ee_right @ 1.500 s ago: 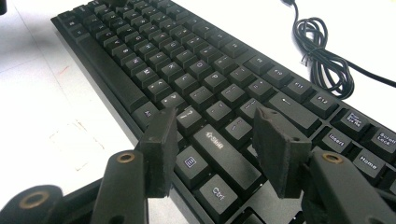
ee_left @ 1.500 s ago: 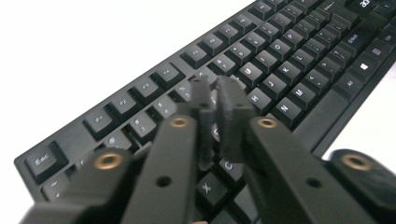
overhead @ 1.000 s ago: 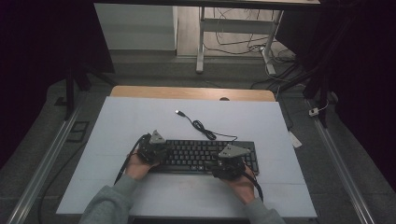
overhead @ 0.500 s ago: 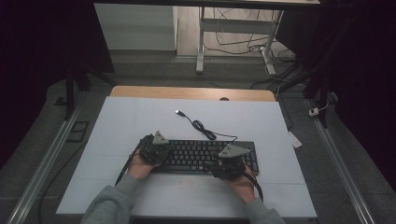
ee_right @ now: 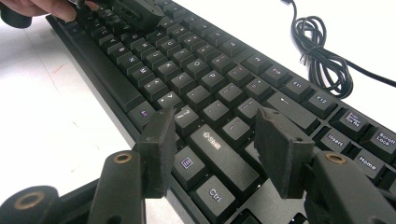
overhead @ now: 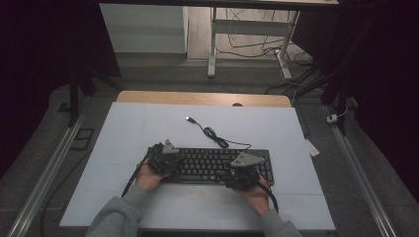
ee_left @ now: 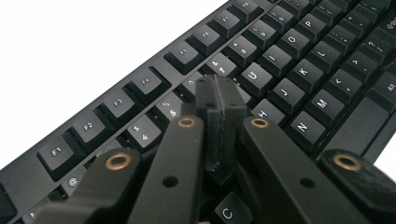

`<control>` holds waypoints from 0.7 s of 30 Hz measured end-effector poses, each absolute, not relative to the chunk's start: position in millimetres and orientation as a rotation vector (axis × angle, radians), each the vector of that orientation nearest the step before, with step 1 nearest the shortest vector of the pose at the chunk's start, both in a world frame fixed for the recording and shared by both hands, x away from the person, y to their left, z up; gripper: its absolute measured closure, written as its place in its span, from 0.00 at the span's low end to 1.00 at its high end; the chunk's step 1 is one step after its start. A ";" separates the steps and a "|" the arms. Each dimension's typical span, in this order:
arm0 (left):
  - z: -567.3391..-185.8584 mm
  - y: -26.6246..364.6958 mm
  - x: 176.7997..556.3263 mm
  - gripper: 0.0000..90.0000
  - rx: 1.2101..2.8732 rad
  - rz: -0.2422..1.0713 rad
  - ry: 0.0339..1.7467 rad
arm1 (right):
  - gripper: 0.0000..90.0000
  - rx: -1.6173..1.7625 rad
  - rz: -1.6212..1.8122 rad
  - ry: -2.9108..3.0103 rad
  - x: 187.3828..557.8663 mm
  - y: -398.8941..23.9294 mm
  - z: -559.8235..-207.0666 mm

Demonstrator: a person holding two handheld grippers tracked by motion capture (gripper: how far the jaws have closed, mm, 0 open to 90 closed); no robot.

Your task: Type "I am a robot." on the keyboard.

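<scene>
A black keyboard (overhead: 212,165) lies across the near half of the white table (overhead: 143,128). My left gripper (overhead: 165,159) rests over its left end with the jaws pressed together and nothing between them. In the left gripper view its joined tips (ee_left: 219,100) sit down on the keys of the keyboard (ee_left: 289,51) around the number row. My right gripper (overhead: 244,174) hovers over the right end, open. In the right gripper view it (ee_right: 217,135) straddles the Shift key area of the keyboard (ee_right: 196,70), pads apart and gripping nothing.
The keyboard's black cable (overhead: 212,133) coils behind it and ends in a loose USB plug (overhead: 188,119); the coil (ee_right: 322,51) lies just past the function keys. A wooden strip (overhead: 202,98) edges the table's far side. Desk legs and wires stand beyond.
</scene>
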State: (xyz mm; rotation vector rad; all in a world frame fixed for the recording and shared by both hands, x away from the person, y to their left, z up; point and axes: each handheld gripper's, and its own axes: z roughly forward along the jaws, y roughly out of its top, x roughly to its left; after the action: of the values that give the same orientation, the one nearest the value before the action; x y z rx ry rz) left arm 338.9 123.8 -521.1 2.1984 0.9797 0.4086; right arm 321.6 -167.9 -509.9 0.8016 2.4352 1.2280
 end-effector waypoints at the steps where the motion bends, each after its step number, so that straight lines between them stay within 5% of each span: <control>1: -519.9 124.6 338.4 0.99 2.190 0.410 0.977 | 0.54 0.802 1.230 2.434 321.6 -168.0 -509.9; 10: -504.8 139.4 329.5 0.97 2.116 0.391 0.983 | 0.54 0.806 1.229 2.434 321.5 -168.3 -509.7; 21: -498.7 159.4 308.1 0.58 2.041 0.354 1.018 | 0.53 0.806 1.227 2.434 321.4 -168.9 -509.5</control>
State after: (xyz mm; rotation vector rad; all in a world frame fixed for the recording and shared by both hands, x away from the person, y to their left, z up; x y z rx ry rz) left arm 308.1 159.4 -498.7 2.0407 1.0182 0.3543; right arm 321.4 -168.9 -509.5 0.8063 2.4336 1.2275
